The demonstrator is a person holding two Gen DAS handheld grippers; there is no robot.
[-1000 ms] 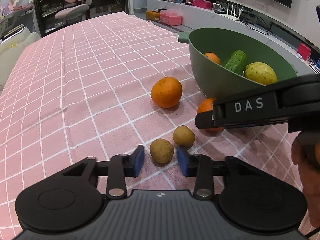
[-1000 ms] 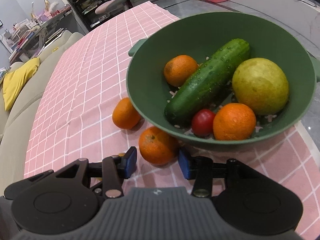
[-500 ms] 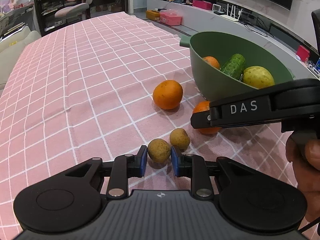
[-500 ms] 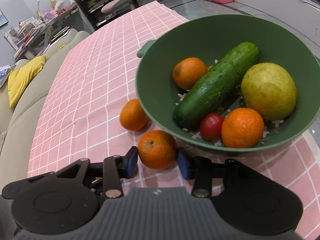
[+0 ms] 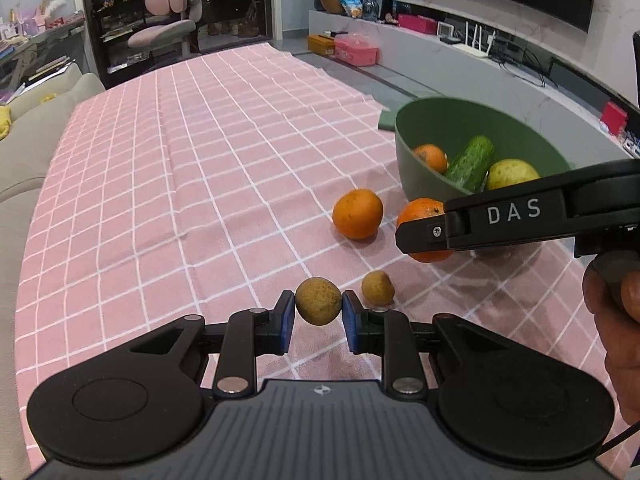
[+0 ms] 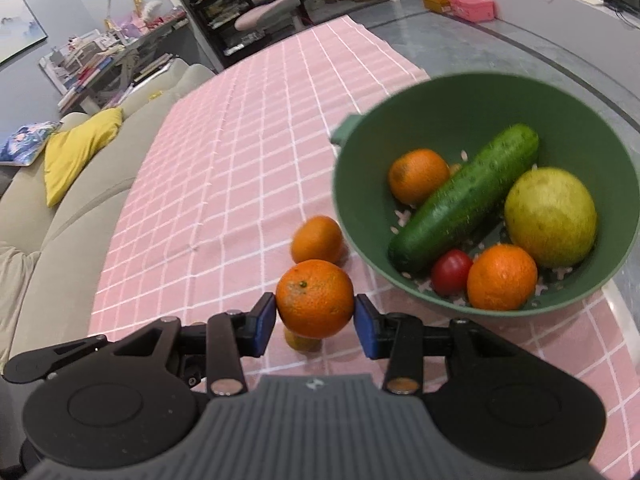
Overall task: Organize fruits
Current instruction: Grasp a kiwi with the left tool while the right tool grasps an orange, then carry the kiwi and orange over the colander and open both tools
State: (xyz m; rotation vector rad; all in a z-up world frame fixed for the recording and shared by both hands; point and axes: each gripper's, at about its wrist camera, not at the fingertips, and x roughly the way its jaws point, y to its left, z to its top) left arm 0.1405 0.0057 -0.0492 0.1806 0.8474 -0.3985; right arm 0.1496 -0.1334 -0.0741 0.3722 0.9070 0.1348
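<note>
My left gripper (image 5: 318, 309) is shut on a small brown fruit (image 5: 318, 301) and holds it just above the pink checked cloth (image 5: 192, 184). A second small brown fruit (image 5: 377, 288) lies to its right. My right gripper (image 6: 315, 313) is shut on an orange (image 6: 315, 298), lifted off the cloth; it also shows in the left wrist view (image 5: 425, 216). Another orange (image 6: 317, 239) lies on the cloth beside the green bowl (image 6: 360, 216). The bowl holds two oranges, a cucumber (image 6: 464, 200), a tomato and a yellow-green fruit (image 6: 550, 216).
A beige sofa (image 6: 52, 216) with a yellow cushion (image 6: 76, 152) runs along the cloth's left side. The table's right edge (image 6: 624, 312) passes just beyond the bowl. A grey TV bench (image 5: 460, 60) and a pink chair (image 5: 168, 20) stand far behind.
My left gripper shut on the small brown fruit and lifted it. My right gripper shut on the orange in front of the bowl and raised it off the cloth.
</note>
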